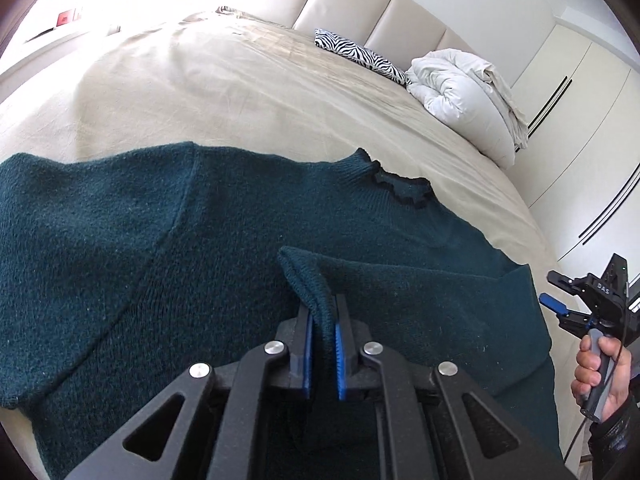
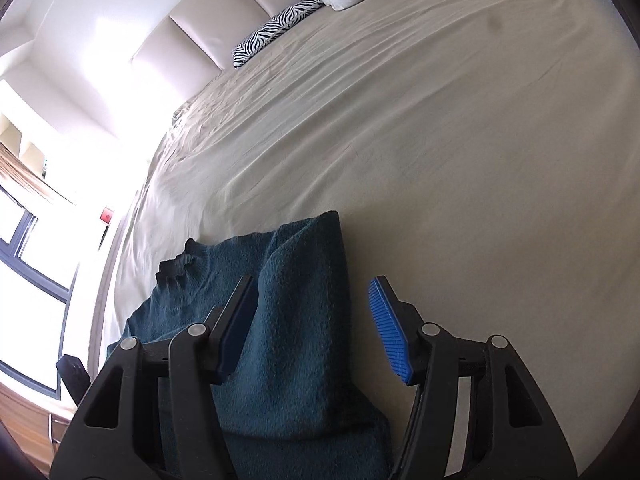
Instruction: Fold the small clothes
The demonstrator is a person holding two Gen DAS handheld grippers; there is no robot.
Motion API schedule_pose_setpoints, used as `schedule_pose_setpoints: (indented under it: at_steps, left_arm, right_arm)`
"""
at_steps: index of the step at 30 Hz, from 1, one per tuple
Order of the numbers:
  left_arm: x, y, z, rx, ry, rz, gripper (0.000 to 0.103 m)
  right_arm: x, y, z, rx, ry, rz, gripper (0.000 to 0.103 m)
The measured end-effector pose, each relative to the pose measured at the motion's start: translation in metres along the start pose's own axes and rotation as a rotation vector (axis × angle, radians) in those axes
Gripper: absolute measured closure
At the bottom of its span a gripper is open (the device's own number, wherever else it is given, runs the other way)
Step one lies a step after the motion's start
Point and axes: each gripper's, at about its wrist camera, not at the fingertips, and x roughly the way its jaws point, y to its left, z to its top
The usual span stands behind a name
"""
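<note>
— So, left wrist view?
— Left hand-held gripper point(image 1: 323, 316) is clamped on a raised fold of the teal sweater point(image 1: 120, 240), which lies spread on the bed point(image 1: 240, 92).
— Right wrist view?
— Right hand-held gripper point(image 2: 316, 312) stands partly apart, gripping nothing, above the sweater's folded edge.

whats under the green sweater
The green sweater lies spread on the beige bed sheet, which shows all around it. Whether anything else lies beneath is hidden by the knit.
</note>
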Motion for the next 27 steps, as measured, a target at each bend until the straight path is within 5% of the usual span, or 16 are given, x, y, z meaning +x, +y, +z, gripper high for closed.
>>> schedule_pose_setpoints:
  at_steps: [3, 7, 8, 20, 24, 27]
  left_arm:
    - [-0.002, 0.006, -0.001, -0.008, -0.012, -0.022, 0.093]
    - [-0.005, 0.014, -0.008, -0.013, -0.023, -0.027, 0.093]
    - [-0.006, 0.015, -0.010, -0.013, -0.028, -0.028, 0.093]
    - [-0.007, 0.030, -0.017, -0.077, -0.030, -0.089, 0.091]
    - [-0.006, 0.031, -0.016, -0.081, -0.034, -0.095, 0.091]
    - [-0.005, 0.030, -0.015, -0.081, -0.035, -0.095, 0.091]
  right_arm:
    - [0.026, -0.006, 0.014, 0.037, 0.040, 0.000, 0.049]
    - [0.058, -0.005, 0.022, -0.007, 0.115, -0.065, 0.091]
    - [0.060, -0.006, 0.022, -0.014, 0.109, -0.078, 0.095]
    - [0.059, -0.039, 0.020, 0.089, 0.048, 0.008, 0.098]
    - [0.018, -0.031, 0.008, 0.089, 0.010, -0.044, 0.093]
    - [-0.020, -0.004, -0.017, -0.014, -0.006, 0.028, 0.093]
